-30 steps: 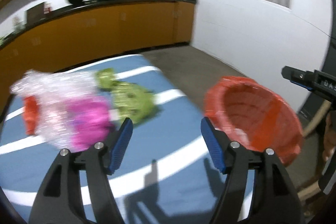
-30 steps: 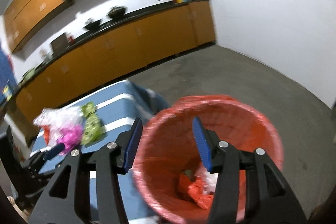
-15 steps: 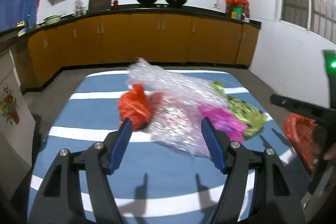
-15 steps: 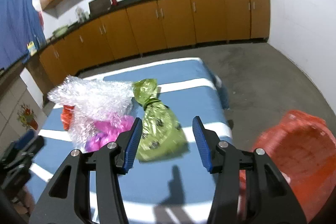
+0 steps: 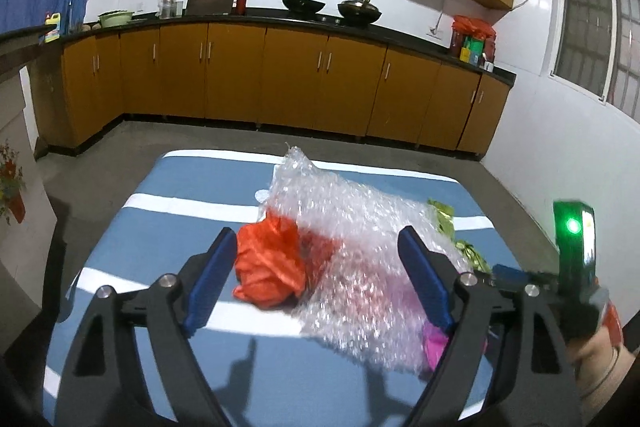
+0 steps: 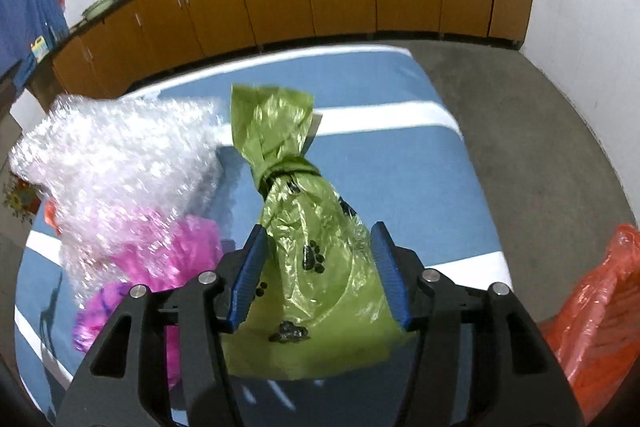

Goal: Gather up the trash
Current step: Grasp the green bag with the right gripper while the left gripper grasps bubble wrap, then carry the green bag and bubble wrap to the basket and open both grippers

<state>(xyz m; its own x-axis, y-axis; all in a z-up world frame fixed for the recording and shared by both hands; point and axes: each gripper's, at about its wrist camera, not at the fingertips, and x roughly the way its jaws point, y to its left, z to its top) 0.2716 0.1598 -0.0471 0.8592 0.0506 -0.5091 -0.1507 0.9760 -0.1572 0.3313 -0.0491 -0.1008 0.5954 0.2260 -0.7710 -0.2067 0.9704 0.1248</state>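
Left hand-held gripper w/ jaws spreading wider, nothing pinched; seen between them on the blue striped worktop lie an orange bag & a sheet of bubble wrap, which covers part of a pink bag. Right hand-held gripper narrowing its jaws around a knotted green bag w/ paw prints, pads either side, not yet pressing. Orange-lined trash bin off the worktop's right edge. A person's hand shows lower right in left view.
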